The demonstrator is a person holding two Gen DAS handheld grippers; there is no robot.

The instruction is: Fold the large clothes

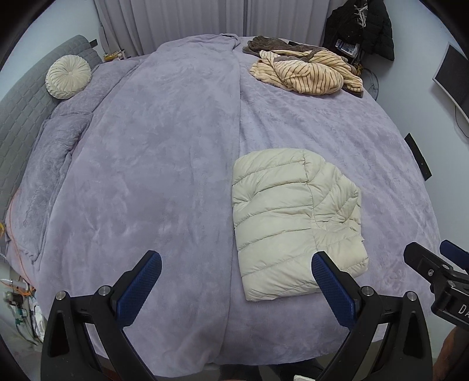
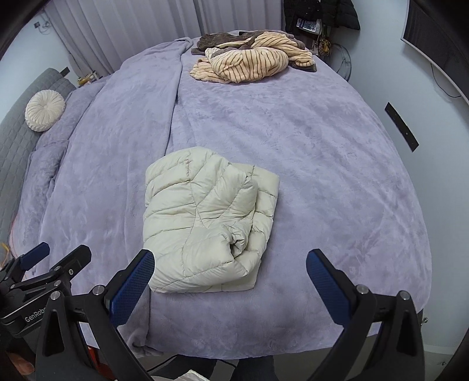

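Bed (image 2: 322, 146): jacket (image 2: 205, 222) (folded) before tools (image 2: 230, 263)

We note a lavender plush blanket (image 1: 164, 164) covering the bed. A round cream pleated cushion (image 1: 68, 77) rests against the grey quilted headboard (image 1: 26, 105). Pale grey curtains (image 1: 187, 20) hang behind; a black coat (image 1: 362, 27) hangs at the far right corner.
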